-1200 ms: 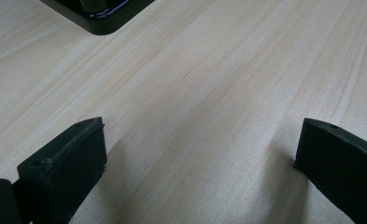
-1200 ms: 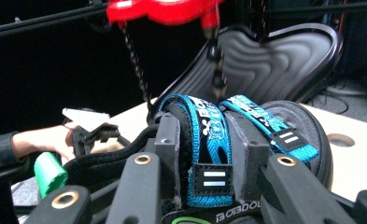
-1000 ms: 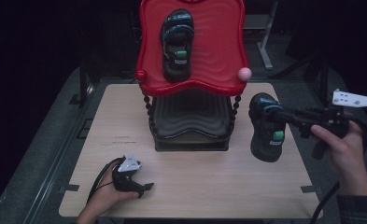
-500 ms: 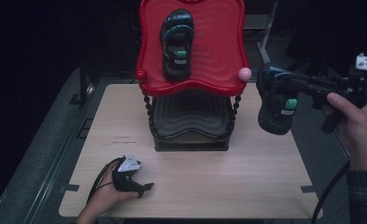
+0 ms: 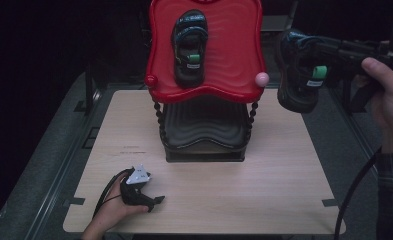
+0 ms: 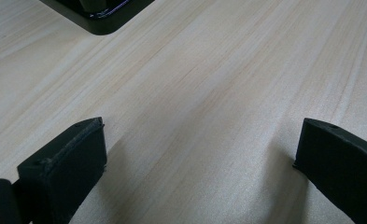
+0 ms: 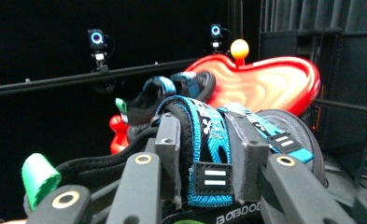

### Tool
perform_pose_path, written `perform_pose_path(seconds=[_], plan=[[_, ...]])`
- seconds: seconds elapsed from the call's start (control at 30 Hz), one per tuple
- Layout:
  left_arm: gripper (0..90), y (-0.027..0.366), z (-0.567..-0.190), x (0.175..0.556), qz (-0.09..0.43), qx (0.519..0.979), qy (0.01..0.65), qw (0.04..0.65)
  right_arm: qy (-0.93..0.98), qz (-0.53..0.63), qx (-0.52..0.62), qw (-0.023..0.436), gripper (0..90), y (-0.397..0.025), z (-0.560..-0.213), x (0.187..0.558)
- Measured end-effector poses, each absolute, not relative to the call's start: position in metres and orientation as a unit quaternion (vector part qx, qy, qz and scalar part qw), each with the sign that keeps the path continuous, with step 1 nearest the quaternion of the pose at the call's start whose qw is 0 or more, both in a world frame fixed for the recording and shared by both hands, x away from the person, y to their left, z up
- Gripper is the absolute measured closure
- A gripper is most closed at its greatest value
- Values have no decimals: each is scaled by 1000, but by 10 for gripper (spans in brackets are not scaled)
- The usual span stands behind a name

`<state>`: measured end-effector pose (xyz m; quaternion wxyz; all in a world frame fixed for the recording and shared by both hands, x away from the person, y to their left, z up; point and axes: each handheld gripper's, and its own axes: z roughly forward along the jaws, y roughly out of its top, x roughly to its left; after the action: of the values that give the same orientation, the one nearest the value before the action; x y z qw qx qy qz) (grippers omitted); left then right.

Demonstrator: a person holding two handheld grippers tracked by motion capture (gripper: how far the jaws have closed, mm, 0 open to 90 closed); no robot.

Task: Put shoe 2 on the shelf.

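A: The right gripper (image 5: pixel 314 60) has its jaws clamped on the blue strap of a black sandal (image 5: pixel 299 80), carried in the air off the right edge of the bench (image 5: pixel 224 200), near the pink knob (image 5: pixel 261 78) of the red top tray (image 5: pixel 234 60).

B: So the step is setting it beside the other sandal (image 5: pixel 189 47) up there?

A: I'd judge so. Best to lift it clear over the tray's raised rim, turn the sole flat, and lower it onto the bare right half before letting go, so it doesn't slide on the wavy surface.

B: And the left gripper (image 5: pixel 151 202)?

A: Resting on the bench near the front left, jaws spread wide, holding nothing.

B: The count?

A: Two sandals, one on the tray and one held; two tiers on the stand, the red one over a dark lower tray (image 5: pixel 204 130); two grippers.
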<state>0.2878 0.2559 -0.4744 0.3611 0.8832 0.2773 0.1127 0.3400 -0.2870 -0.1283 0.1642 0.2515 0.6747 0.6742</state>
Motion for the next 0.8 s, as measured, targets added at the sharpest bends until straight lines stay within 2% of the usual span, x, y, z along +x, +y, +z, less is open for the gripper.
perform_pose_path(seconds=[0.33,0.8], plan=[[7,256,-474,288,113,883,277,361,675,681,239,152,674,-261,-105,364],[7,256,-474,288,112,883,277,361,697,669,219,135,674,-201,-99,410]])
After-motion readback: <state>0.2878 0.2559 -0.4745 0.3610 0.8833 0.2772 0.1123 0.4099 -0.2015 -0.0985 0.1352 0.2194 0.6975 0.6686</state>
